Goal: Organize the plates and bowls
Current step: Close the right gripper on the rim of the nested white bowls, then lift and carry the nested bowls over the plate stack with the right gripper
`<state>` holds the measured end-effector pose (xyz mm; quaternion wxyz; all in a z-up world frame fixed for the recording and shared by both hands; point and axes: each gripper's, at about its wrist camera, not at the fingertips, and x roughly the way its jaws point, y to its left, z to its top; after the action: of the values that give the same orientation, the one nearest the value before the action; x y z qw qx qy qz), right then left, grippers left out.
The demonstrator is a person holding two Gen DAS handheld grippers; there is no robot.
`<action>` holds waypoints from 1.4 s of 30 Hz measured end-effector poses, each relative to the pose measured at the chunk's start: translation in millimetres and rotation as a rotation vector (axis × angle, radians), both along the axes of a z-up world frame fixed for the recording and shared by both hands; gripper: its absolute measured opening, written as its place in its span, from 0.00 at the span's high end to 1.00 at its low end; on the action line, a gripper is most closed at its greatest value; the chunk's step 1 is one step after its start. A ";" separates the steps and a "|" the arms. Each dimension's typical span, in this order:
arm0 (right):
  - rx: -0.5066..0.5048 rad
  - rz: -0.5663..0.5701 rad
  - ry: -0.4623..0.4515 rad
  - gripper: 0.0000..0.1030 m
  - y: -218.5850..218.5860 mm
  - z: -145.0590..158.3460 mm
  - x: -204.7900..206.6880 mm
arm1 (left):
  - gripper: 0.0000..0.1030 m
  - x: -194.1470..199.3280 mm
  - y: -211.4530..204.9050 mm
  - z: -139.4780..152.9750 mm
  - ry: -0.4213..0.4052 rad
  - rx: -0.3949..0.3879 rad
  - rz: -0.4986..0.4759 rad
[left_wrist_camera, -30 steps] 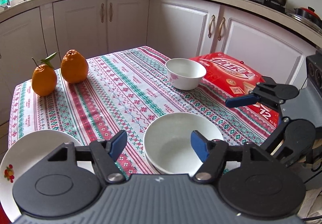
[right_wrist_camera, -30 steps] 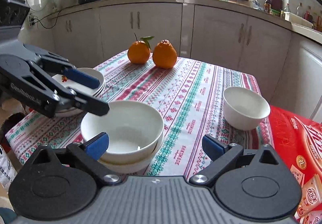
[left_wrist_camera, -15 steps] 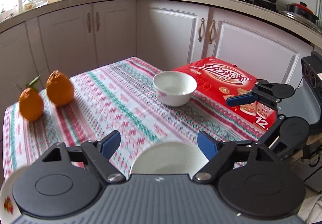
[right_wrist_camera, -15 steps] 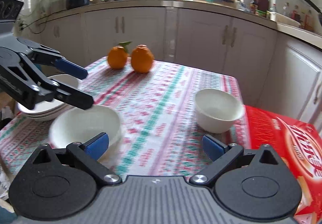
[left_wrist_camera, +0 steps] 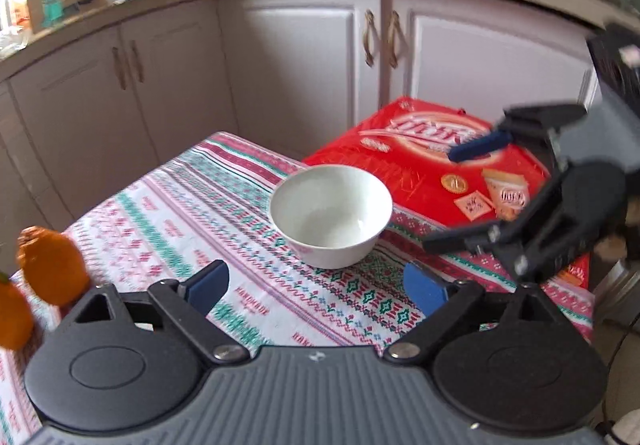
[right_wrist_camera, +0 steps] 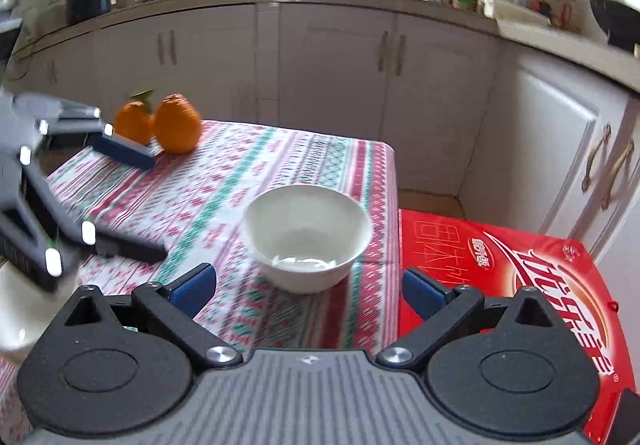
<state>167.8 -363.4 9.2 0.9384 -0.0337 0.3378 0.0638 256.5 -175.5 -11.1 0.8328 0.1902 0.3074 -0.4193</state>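
Right tool (right_wrist_camera: 306,287) spread wide, white bowl (right_wrist_camera: 306,237) just ahead

The red box (right_wrist_camera: 520,285) bears large white Chinese characters, too blurred to read.

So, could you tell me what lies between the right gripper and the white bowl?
Only bare patterned tablecloth: in the right wrist view, nothing sits between the open right gripper and the white bowl.
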 end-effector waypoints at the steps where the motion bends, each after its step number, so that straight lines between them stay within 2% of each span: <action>1: 0.015 -0.003 0.005 0.02 -4.5 0.1 5.8 | 0.09 3.4 -4.1 -3.5 0.001 -0.001 -0.012; 5: 0.062 0.015 0.040 0.02 -14.3 -4.2 29.8 | 0.09 17.2 -19.3 -14.9 -0.017 0.037 -0.036; 10: 0.119 0.045 0.099 0.04 -20.8 -15.6 60.4 | 0.09 34.4 -32.6 -28.4 0.033 0.065 -0.075; 14: 0.109 0.057 0.130 0.07 -18.4 -22.0 78.7 | 0.12 44.6 -37.2 -37.7 0.082 0.061 -0.085; 17: 0.109 0.055 0.150 0.11 -18.7 -27.2 89.9 | 0.18 50.1 -40.8 -41.7 0.120 0.065 -0.098; 23: 0.121 0.053 0.174 0.16 -20.7 -33.4 101.4 | 0.20 56.9 -49.6 -42.4 0.143 0.079 -0.116; 26: 0.122 0.058 0.184 0.17 -20.2 -35.8 104.3 | 0.27 59.6 -54.6 -43.7 0.156 0.087 -0.123; 34: 0.142 0.071 0.202 0.27 -22.4 -37.1 108.1 | 0.28 60.1 -57.4 -45.4 0.158 0.089 -0.126; 42: 0.181 0.074 0.219 0.28 -26.1 -39.3 113.4 | 0.29 60.2 -56.6 -45.7 0.159 0.089 -0.125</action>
<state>281.2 -389.5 -30.1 0.8922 0.0457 0.4296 0.1320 316.7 -232.1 -56.8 0.7687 0.2118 0.3782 -0.4703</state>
